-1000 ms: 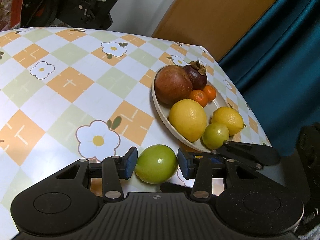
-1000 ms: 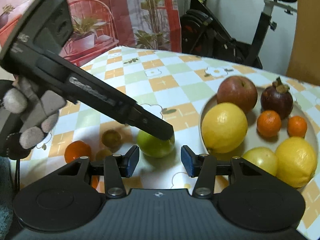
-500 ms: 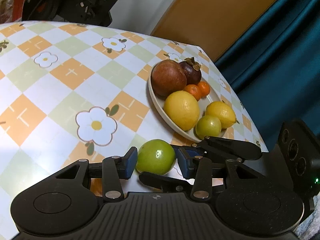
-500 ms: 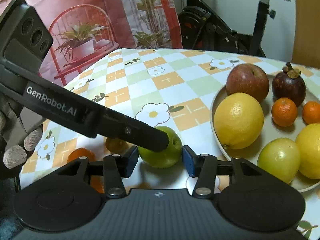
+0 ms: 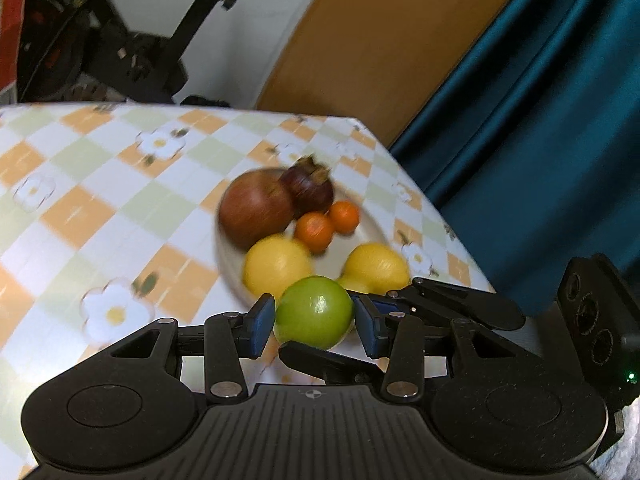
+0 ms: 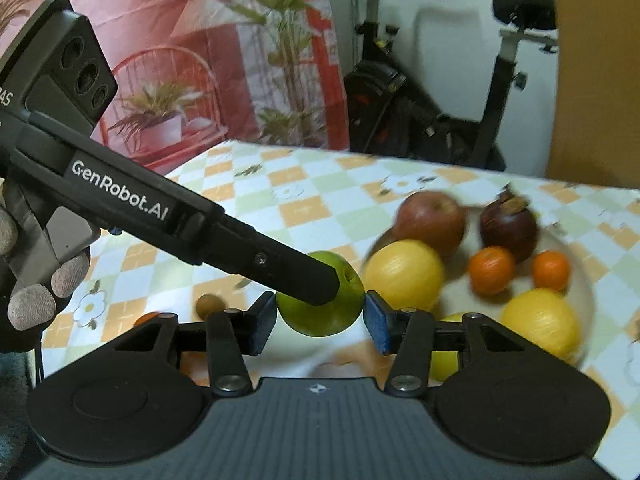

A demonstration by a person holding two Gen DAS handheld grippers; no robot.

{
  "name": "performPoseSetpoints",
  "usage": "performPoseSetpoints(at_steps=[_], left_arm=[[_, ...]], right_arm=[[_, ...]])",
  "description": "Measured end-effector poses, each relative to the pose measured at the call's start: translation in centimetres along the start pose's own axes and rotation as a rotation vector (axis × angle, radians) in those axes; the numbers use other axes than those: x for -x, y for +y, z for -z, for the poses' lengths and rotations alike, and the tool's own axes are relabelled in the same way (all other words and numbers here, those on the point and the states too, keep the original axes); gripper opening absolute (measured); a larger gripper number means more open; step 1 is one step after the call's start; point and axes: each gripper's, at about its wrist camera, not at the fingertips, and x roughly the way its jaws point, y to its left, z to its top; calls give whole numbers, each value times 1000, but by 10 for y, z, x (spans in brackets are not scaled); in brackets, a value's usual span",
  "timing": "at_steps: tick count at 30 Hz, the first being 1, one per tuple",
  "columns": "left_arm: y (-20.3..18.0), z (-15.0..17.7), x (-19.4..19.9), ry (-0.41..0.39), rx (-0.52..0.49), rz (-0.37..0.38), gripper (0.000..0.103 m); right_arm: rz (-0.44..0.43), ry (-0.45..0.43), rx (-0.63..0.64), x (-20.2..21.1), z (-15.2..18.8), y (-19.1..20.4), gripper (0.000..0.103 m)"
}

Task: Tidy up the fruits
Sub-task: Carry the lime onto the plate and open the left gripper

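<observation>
Tablecloth (image 5: pixel 72 216) lower than before; green apple (image 5: pixel 314 312) raised, double-clawed.

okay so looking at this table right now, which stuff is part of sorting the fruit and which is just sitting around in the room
Part of the job:
green apple, gripped by both the left gripper and the right gripper
plate of fruit
small loose fruits on the table

Just lying about:
exercise bike
blue curtain
potted plant

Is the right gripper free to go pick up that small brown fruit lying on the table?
Probably not yet: the right gripper is closed on the green apple, as is the left gripper. The brown fruit itself lies unobstructed.
</observation>
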Motion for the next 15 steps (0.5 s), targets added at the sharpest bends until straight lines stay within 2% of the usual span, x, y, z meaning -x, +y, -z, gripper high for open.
performPoseSetpoints(at_steps=[7, 11, 15], left_arm=[[-31, -31, -36, -9, -40, -16, 45], [-40, -39, -53, 20, -62, -36, 45], [-38, -42, -68, 41, -57, -48, 45]], right_arm=[[65, -43, -35, 13, -12, -38, 51], [113, -21, -36, 12, -15, -56, 51], [122, -8, -45, 8, -14, -69, 51]])
